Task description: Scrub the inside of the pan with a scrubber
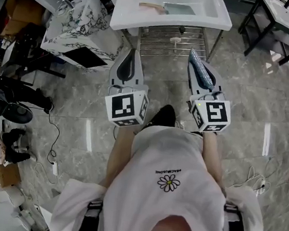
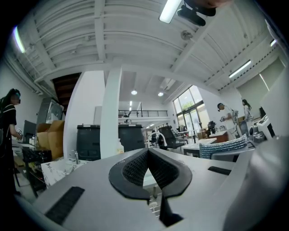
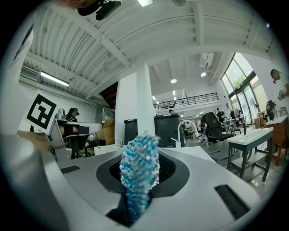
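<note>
The person is holding both grippers level, side by side above the stone floor (image 1: pixel 270 101). The left gripper (image 2: pixel 148 152) is standing with its jaws clenched: the two dark ribbed pads are meeting at their tips and are gripping only each other. The right gripper (image 3: pixel 141 149) is grasping the scrubber (image 3: pixel 140 167), a blue and silver mesh pad. Its jaws are pinching the lower part of the pad, while the upper part is sticking out past the jaw tips and leaning slightly to one side.

Beyond the jaw tips, a metal rack (image 1: pixel 163 42) is sitting under a white sink (image 1: pixel 220 17). The pan (image 1: pixel 177 9) is lying in the sink's basin, near its middle. It looks rectangular and pale green inside, and its wooden handle is pointing toward the sink's left edge. Both grippers are hanging short of the sink's near edge, well apart from the pan, and the scrubber is touching only the right jaws.
</note>
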Tool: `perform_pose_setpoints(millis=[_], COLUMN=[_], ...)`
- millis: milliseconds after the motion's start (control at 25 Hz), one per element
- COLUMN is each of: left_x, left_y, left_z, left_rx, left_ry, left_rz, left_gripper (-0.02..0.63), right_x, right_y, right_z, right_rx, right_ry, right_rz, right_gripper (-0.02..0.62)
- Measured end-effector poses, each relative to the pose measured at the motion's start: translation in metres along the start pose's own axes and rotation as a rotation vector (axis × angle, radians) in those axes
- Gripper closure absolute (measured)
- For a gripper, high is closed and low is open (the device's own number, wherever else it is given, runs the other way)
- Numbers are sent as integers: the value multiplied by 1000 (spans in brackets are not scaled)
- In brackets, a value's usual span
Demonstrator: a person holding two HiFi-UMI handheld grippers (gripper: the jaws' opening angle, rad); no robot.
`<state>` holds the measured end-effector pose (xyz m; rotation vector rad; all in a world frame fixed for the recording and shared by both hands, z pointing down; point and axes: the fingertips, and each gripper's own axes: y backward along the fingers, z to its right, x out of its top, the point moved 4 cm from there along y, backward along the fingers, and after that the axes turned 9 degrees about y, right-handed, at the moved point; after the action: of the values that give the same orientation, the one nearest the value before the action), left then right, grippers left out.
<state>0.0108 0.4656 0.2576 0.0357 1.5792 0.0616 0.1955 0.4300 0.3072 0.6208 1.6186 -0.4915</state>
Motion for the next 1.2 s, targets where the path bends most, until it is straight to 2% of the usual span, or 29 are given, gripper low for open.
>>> perform_pose_setpoints(millis=[120, 200, 520, 880, 1040, 1200], left_x=[-6, -7, 4, -1, -6, -6], left_y=[-5, -12, -70, -175, -224, -282], left_z=[-1, -2, -20, -57, -74, -91], left_rx=[-6, -9, -21, -28, -40, -69], left_ry=[13, 22, 33, 63, 91, 82], left_rz=[-6, 0, 80, 73, 57, 37], left_gripper=[591, 591, 591, 591, 591, 591], right_x=[-4, -3, 8, -1, 1, 11], right_y=[-3, -7, -57, -138, -186, -241], right_z=[-7, -5, 40, 90, 109, 131], right_rx=[60, 71, -2, -57, -49, -56], right_ry=[12, 26, 51, 42, -37, -54], right_rz=[-11, -5, 48, 24, 22, 36], right_gripper=[532, 532, 532, 532, 532, 532])
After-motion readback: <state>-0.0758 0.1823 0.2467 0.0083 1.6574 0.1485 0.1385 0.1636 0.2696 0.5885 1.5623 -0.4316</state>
